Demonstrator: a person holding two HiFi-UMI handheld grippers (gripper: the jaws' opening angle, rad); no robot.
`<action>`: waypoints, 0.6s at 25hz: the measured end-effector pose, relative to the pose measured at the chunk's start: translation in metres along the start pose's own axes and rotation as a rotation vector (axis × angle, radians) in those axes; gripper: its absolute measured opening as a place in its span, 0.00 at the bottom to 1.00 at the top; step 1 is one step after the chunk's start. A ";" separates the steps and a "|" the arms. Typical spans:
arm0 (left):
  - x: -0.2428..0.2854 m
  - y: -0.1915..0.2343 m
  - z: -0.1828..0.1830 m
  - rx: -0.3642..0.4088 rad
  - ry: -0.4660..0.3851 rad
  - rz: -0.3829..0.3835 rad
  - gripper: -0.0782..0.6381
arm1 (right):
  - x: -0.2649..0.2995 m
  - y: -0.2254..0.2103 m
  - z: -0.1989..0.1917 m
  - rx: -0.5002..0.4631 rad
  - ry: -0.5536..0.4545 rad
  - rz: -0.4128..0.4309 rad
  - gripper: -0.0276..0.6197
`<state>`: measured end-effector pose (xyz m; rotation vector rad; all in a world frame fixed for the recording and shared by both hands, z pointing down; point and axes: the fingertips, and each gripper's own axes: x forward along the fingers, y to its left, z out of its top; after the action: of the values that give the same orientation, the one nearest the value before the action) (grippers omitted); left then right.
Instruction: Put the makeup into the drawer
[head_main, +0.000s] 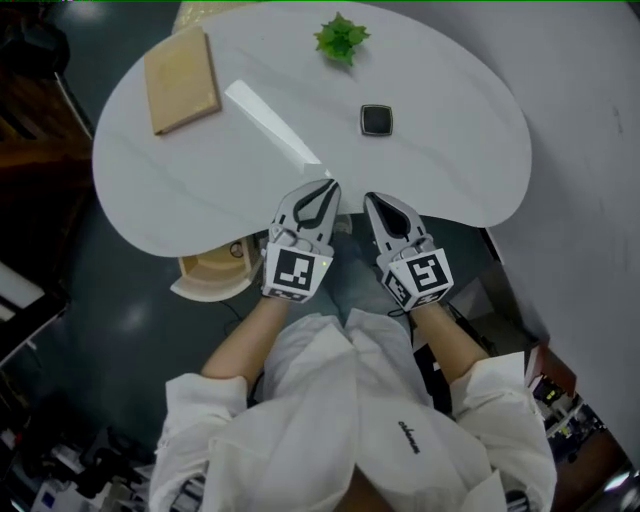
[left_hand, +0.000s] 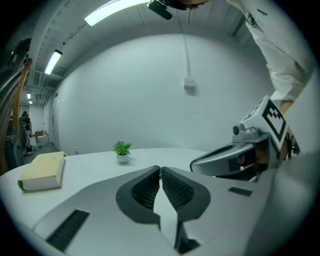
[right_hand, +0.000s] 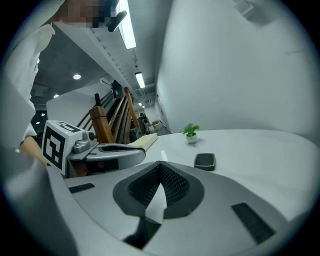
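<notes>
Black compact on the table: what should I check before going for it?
1. Free to grab: the black compact lies alone on the table, nothing on it: ok.
2. The left gripper is empty, jaws together: ok.
3. The right gripper is open for the pick: not ok, jaws together, empty.
4. Way is clear: the plant and the book stand apart from the compact: ok.
5. The drawer is open wide enough: cannot tell, it is mostly hidden under the table edge.
</notes>
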<state>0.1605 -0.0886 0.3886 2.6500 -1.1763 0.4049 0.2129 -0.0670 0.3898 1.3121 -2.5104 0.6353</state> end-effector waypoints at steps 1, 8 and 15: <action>0.014 -0.003 0.002 -0.013 0.004 0.012 0.16 | -0.002 -0.013 0.003 0.000 -0.004 -0.008 0.07; 0.093 -0.018 -0.002 -0.033 0.078 0.049 0.20 | -0.008 -0.091 0.009 0.038 -0.011 -0.060 0.07; 0.155 -0.022 -0.016 -0.048 0.178 0.118 0.58 | 0.004 -0.148 0.001 0.043 0.022 -0.107 0.07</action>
<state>0.2733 -0.1760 0.4537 2.4538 -1.2714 0.6114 0.3322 -0.1451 0.4297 1.4356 -2.4030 0.6791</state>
